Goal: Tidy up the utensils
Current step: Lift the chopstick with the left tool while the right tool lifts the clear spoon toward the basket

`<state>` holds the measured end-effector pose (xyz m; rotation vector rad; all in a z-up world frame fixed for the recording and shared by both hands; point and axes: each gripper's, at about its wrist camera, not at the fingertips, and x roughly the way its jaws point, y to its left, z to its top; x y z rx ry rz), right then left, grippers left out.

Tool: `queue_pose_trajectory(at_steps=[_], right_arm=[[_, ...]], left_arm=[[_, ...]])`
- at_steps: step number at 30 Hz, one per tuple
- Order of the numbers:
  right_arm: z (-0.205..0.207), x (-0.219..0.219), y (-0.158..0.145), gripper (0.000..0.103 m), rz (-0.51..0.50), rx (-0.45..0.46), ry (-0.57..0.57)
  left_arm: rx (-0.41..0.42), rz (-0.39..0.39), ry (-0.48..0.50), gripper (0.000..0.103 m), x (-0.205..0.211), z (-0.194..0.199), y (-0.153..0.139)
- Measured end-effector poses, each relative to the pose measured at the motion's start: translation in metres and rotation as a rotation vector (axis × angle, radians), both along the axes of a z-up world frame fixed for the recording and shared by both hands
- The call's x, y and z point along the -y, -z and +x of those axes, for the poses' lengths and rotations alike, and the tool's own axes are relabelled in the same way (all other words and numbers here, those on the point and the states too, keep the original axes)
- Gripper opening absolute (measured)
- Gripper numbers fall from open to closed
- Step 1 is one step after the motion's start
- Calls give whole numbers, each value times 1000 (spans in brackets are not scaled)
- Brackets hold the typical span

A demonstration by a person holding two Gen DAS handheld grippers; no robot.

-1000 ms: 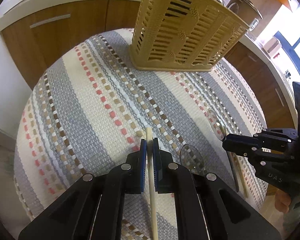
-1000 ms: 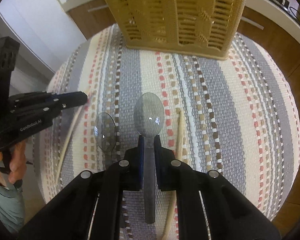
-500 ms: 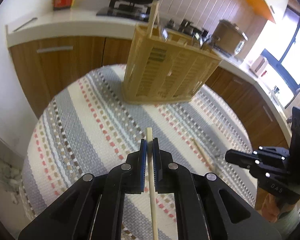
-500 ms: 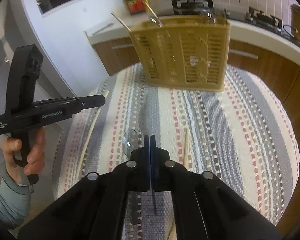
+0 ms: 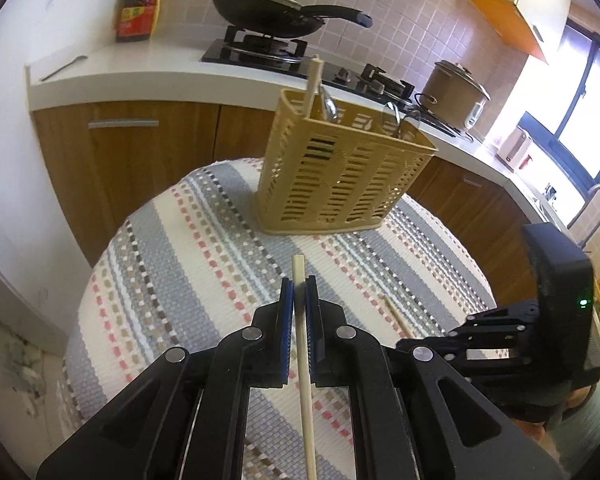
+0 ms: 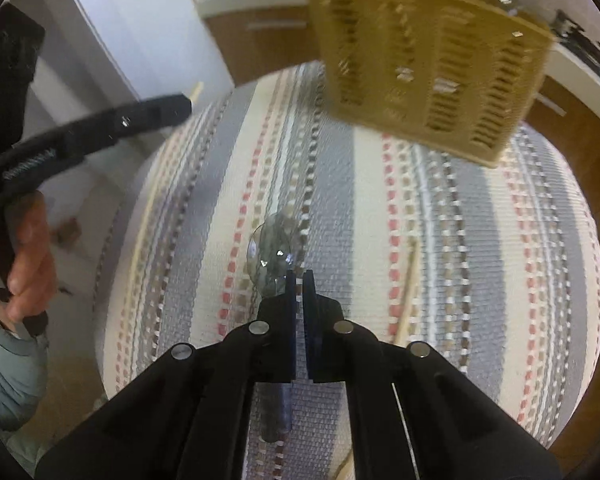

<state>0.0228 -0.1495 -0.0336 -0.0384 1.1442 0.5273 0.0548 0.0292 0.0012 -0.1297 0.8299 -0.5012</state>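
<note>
My left gripper (image 5: 299, 300) is shut on a pale wooden chopstick (image 5: 303, 360), which is held off the striped cloth and points at the tan slotted basket (image 5: 340, 176). The basket holds an upright chopstick (image 5: 313, 84) and metal utensils (image 5: 328, 106). My right gripper (image 6: 299, 280) is shut at the neck of a metal spoon (image 6: 274, 256). The spoon's bowl juts out skewed to the left of the tips. The basket (image 6: 428, 68) stands ahead, blurred. A second chopstick (image 6: 408, 284) lies on the cloth to the right. The right gripper (image 5: 404, 346) shows low at the right of the left wrist view.
The round table (image 5: 172, 264) drops off on every side. Behind it runs a counter with a stove and black pan (image 5: 268, 10), a rice cooker (image 5: 454, 92) and a sauce bottle (image 5: 138, 8). A person's hand (image 6: 28, 248) holds the left gripper (image 6: 184, 106).
Both grippers rose off the cloth with their utensils. The left view tipped up and now shows the counter. The right gripper rolled, and the spoon turned from straight ahead to skewed left.
</note>
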Motion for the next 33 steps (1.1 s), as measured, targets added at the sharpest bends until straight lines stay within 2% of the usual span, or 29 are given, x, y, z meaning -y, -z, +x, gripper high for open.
queue_pose_trajectory(at_steps=[1, 2, 3, 5, 14, 17, 20, 27, 30, 33], right_arm=[[1, -2, 2, 6, 10, -31, -12], [2, -2, 4, 13, 17, -44, -13], [1, -1, 5, 25, 16, -47, -7], [-2, 1, 6, 35, 0, -44, 5], [2, -33, 22, 34, -146, -69, -38], [8, -36, 28, 22, -182, -82, -23], [11, -25, 32, 21, -210, -80, 21], [22, 26, 33, 21, -191, -93, 189], [19, 20, 27, 22, -167, -89, 158], [20, -2, 27, 22, -212, -92, 98]], left_arm=[[-2, -1, 1, 4, -2, 0, 1], [-2, -1, 2, 4, -4, 0, 2], [-1, -1, 2, 4, -5, -1, 2], [-2, -5, 4, 4, -8, -1, 3], [-12, -28, 22, 4, -6, -1, 7], [-13, -26, 25, 4, -7, -3, 7], [-10, -25, 27, 4, -10, -4, 6], [-20, -28, 28, 4, -10, -2, 9], [-21, -22, 33, 4, -8, -1, 10], [-23, -29, 32, 4, -8, -1, 8]])
